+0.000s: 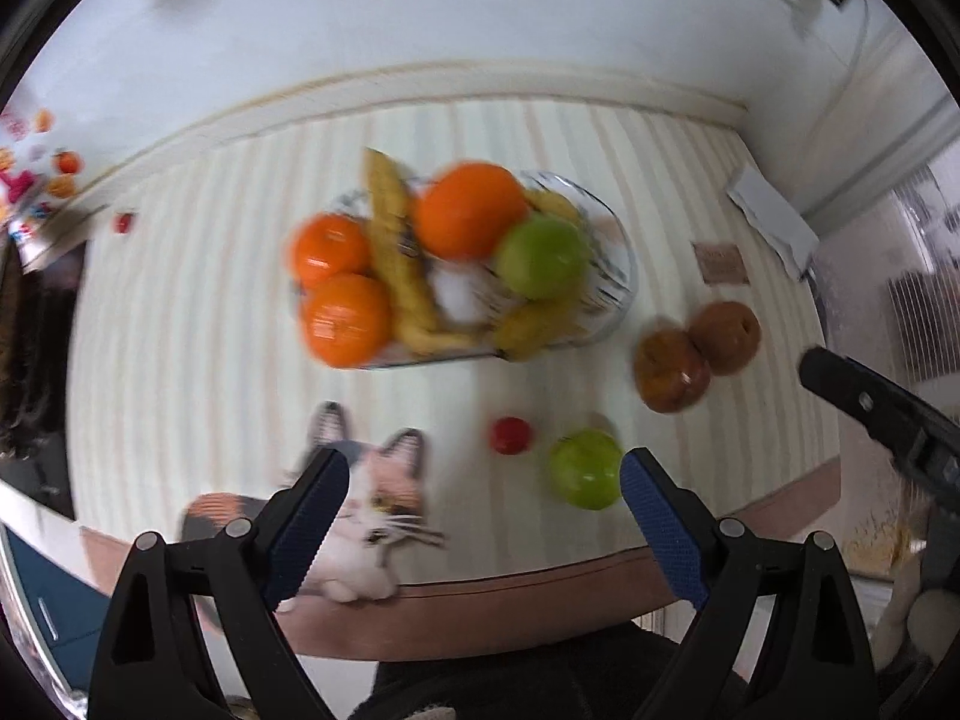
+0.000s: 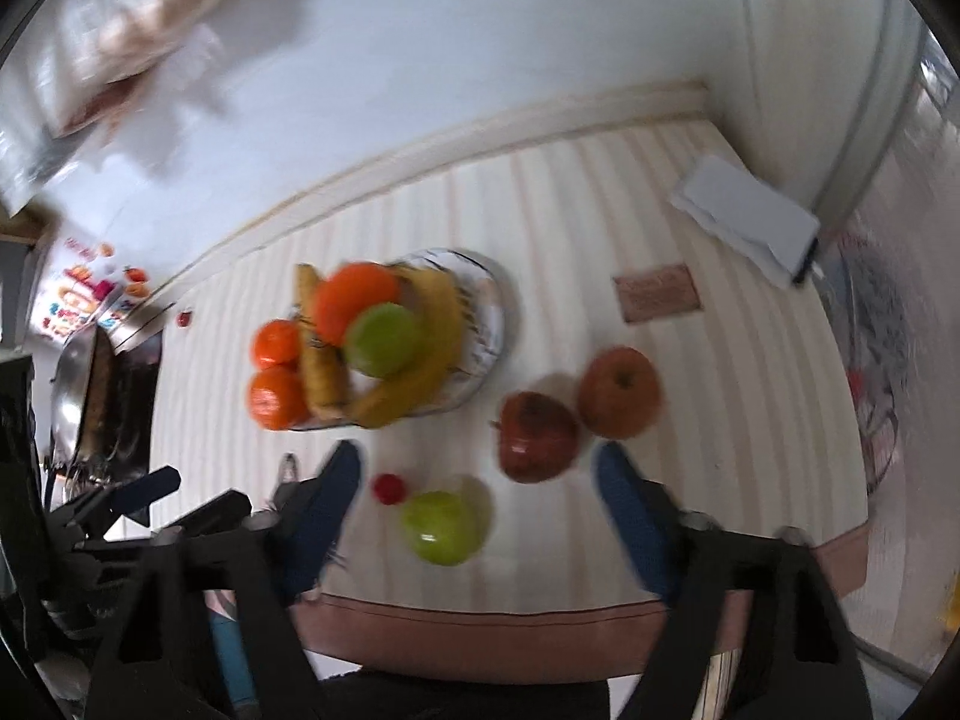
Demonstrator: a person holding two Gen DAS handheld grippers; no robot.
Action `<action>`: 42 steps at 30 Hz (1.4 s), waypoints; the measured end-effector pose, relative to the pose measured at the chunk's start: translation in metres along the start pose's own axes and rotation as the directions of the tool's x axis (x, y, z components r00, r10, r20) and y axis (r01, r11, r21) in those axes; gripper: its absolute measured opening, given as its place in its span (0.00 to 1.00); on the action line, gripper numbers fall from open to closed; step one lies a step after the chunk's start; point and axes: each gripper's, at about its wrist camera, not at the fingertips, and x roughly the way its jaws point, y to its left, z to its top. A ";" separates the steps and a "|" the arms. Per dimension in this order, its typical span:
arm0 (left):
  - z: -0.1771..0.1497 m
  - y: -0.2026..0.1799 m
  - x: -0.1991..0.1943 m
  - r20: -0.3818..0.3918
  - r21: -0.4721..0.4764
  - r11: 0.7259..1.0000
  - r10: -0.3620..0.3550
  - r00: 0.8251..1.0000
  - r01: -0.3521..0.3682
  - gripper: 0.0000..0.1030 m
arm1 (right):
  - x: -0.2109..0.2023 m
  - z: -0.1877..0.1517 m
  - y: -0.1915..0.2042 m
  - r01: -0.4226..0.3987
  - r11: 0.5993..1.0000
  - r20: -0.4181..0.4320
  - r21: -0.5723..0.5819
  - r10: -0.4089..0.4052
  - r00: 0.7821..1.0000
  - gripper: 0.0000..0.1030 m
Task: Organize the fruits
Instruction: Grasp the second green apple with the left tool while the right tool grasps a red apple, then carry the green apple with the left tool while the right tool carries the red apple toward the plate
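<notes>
- Both claws, left claw and right claw, gape, gripping nothing, above the striped cloth worktop.
- Loose round green apple nearest.
- Two dull red apples behind it.
- Glass bowl of glossy oranges and bananas mid-worktop.
- White wall behind.

No text can be read: the small brown card on the desk bears markings, but blurred beyond reading.

Left tool pointing steeply down, its blue-padded fingers spread wide with nothing gripped, right tool beside it, likewise tilted down, pads apart and clamping nothing
</notes>
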 end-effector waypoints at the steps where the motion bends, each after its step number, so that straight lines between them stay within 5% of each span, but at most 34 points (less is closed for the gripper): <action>1: 0.000 -0.006 0.007 -0.013 0.004 1.000 -0.005 1.000 0.005 0.90 | 0.005 0.001 -0.009 -0.003 1.000 -0.004 0.013 0.003 1.000 0.70; 10: -0.003 -0.061 0.107 -0.217 0.057 0.997 -0.043 0.975 0.057 0.90 | 0.057 0.013 -0.073 0.004 0.990 -0.062 0.141 0.005 0.998 0.71; 13: -0.005 -0.067 0.131 -0.267 0.036 0.997 -0.057 0.962 0.069 0.71 | 0.081 0.024 -0.087 0.021 0.986 -0.083 0.165 -0.008 0.997 0.71; 14: -0.006 -0.067 0.136 -0.272 0.028 0.997 -0.055 0.961 0.065 0.60 | 0.087 0.027 -0.089 0.018 0.985 -0.089 0.173 -0.003 0.996 0.71; 16: -0.007 -0.067 0.137 -0.251 0.021 0.999 -0.043 0.967 0.050 0.53 | 0.103 0.033 -0.093 0.016 0.984 -0.114 0.177 0.004 0.993 0.71; 29: -0.025 -0.023 0.121 -0.229 -0.027 0.999 0.017 0.973 -0.023 0.53 | 0.139 0.035 -0.087 0.042 0.995 -0.141 0.086 -0.029 0.990 0.64; 42: -0.028 0.019 0.117 -0.243 -0.050 0.999 -0.029 0.970 0.017 0.53 | 0.118 -0.046 -0.077 0.072 0.995 -0.225 0.063 -0.056 0.973 0.64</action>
